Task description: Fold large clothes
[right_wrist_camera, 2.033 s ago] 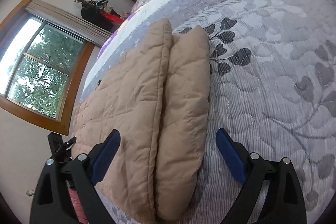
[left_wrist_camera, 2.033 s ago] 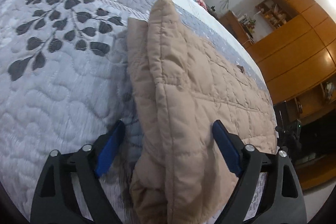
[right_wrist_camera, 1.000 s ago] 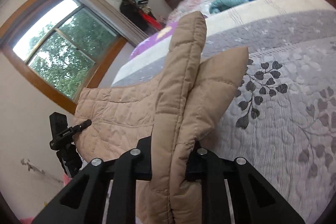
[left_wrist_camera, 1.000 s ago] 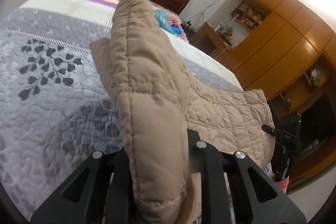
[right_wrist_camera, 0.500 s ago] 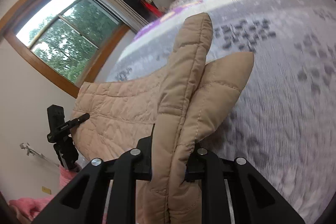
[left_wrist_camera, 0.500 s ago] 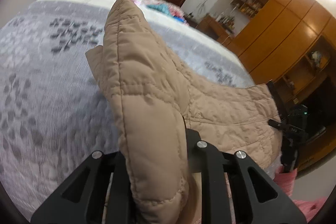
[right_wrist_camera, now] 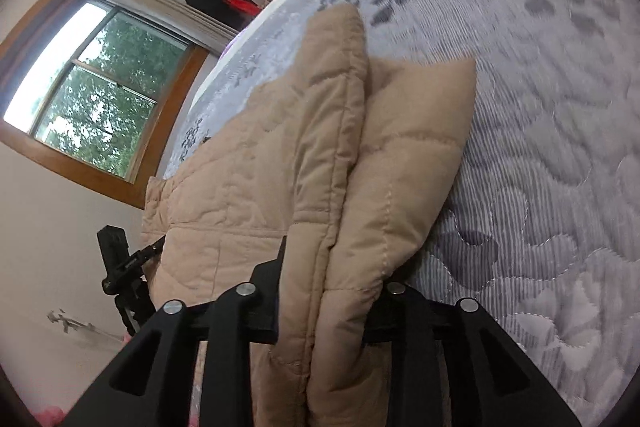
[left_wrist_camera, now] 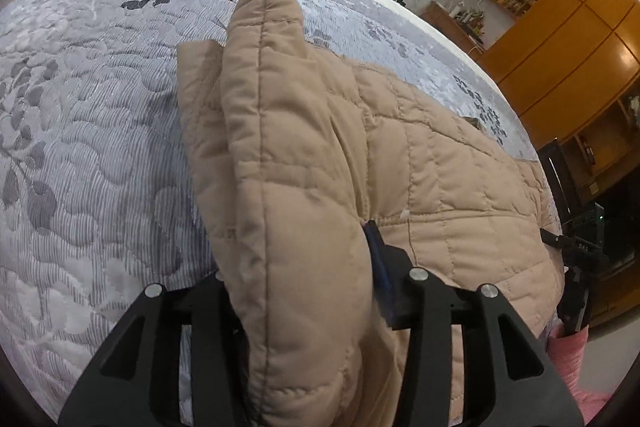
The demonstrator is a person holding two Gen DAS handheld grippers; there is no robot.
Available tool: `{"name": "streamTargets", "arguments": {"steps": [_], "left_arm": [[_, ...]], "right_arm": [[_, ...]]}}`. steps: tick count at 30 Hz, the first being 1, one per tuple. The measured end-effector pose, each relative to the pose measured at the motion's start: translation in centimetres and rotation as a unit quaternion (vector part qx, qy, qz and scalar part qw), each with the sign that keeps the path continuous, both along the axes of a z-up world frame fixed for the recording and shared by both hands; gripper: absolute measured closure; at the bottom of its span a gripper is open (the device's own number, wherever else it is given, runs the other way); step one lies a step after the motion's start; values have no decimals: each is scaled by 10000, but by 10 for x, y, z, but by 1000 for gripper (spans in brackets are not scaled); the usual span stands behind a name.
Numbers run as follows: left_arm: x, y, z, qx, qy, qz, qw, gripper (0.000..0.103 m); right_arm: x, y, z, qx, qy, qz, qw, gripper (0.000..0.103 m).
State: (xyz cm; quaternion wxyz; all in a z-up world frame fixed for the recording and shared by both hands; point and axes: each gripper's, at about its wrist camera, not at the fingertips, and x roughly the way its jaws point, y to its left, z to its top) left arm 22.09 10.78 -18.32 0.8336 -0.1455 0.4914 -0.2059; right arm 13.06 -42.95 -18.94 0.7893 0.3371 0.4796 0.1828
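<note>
- Left gripper [left_wrist_camera: 304, 291] and right gripper [right_wrist_camera: 320, 303] — open two seconds ago — now each clamp the tan quilted jacket [left_wrist_camera: 420, 167].
- Jacket lifted off the grey bedspread [left_wrist_camera: 100, 147], stretching toward 12 o'clock; probably mid-fold.

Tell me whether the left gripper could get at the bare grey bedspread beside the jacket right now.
Probably not as things stand. The left gripper is shut on a thick doubled edge of the tan quilted jacket, which fills its jaws. The bedspread lies open to its left, but it would have to let go first.
</note>
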Motion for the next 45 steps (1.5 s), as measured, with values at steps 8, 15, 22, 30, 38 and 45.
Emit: {"name": "streamTargets", "arguments": {"steps": [8, 15, 22, 30, 38, 45], "left_arm": [[-7, -1, 15, 332, -45, 225, 9992, 49], [-40, 28, 69, 848, -636, 952, 9898, 48], [-70, 1, 115, 1260, -1194, 958, 9801, 48], [-92, -57, 92, 1667, -1209, 571, 9769, 48], [-86, -69, 57, 1854, -906, 490, 9773, 48], [-86, -73, 44, 1940, -870, 510, 9758, 47]], "right_arm": [[-5, 3, 13, -393, -3, -107, 9992, 61], [-42, -3, 69, -1720, -331, -497, 9833, 58], [-64, 35, 115, -2532, -649, -208, 9650, 63], [-68, 77, 95, -2832, -493, 123, 9577, 69], [-66, 78, 69, -2951, -210, 73, 9552, 75], [-61, 77, 49, -2934, -83, 93, 9559, 78]]}}
